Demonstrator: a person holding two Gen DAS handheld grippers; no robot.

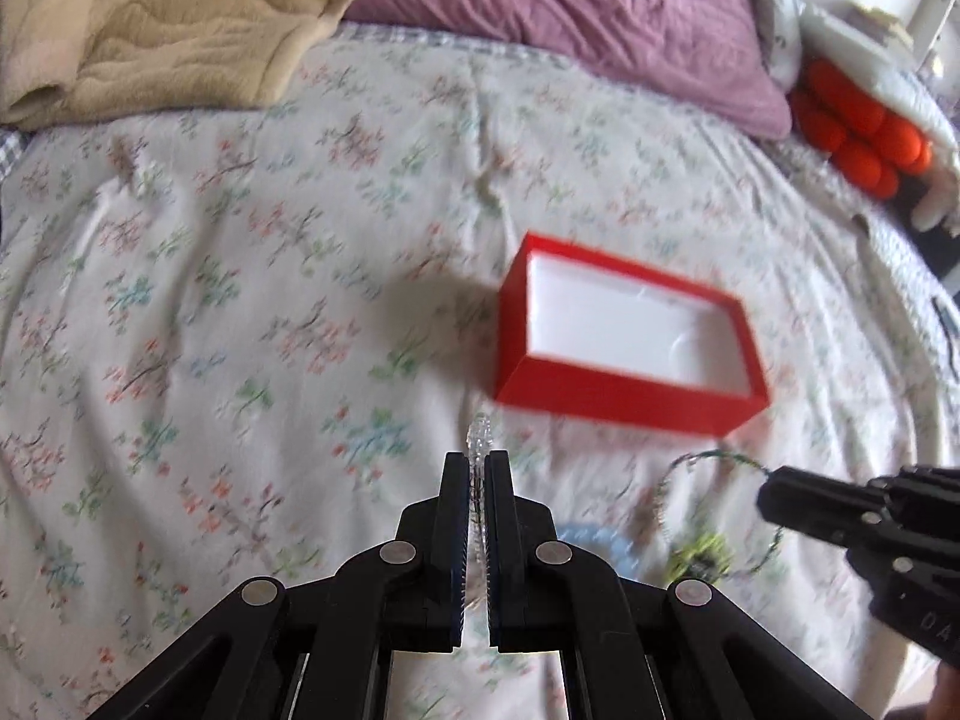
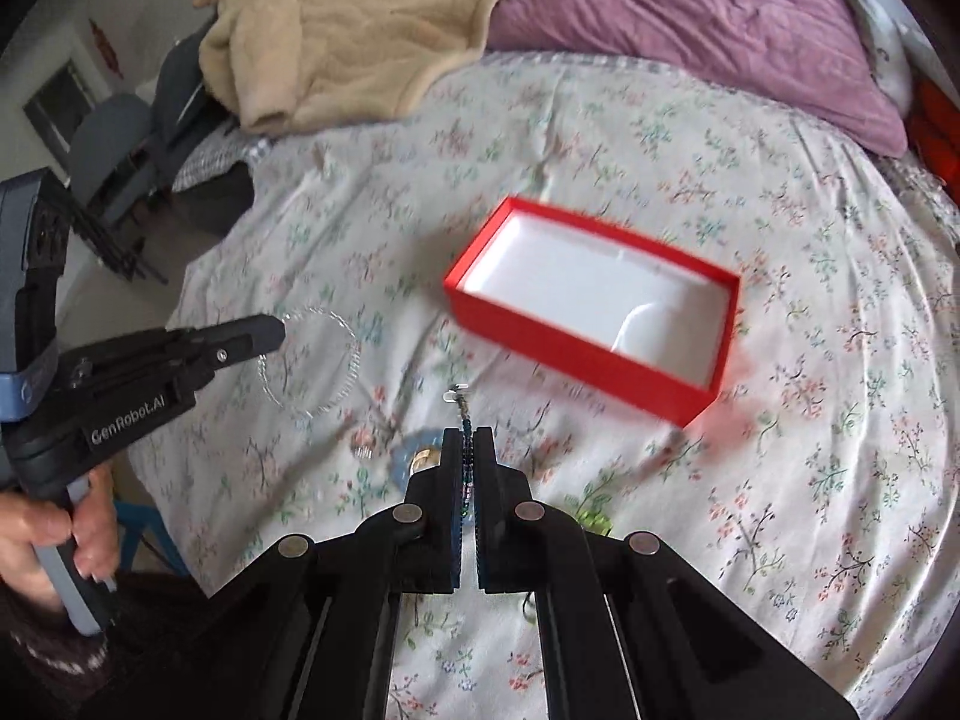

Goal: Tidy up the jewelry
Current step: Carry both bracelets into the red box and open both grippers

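An open red box (image 1: 624, 384) (image 2: 576, 354) with a bare white inside lies on the flowered bedspread. My left gripper (image 1: 478, 459) (image 2: 277, 329) is shut on a clear beaded bracelet (image 1: 480, 429), whose loop (image 2: 348, 354) hangs from the tips above the bed, left of the box. My right gripper (image 2: 468, 435) (image 1: 765, 495) is shut on a dark green beaded strand (image 2: 464, 411), which hangs as a loop (image 1: 666, 480) just in front of the box's near corner. A yellow-green piece (image 1: 702, 552) (image 2: 591, 519) hangs or lies below that strand.
A small blue item (image 2: 408, 456) (image 1: 600, 540) with a gold ring lies on the bedspread (image 2: 780, 480) under the grippers. A beige blanket (image 2: 360, 30) and purple pillow (image 2: 690, 18) lie at the head of the bed, orange balls (image 1: 858, 132) at the right. A hand (image 2: 36, 534) holds the left gripper's handle.
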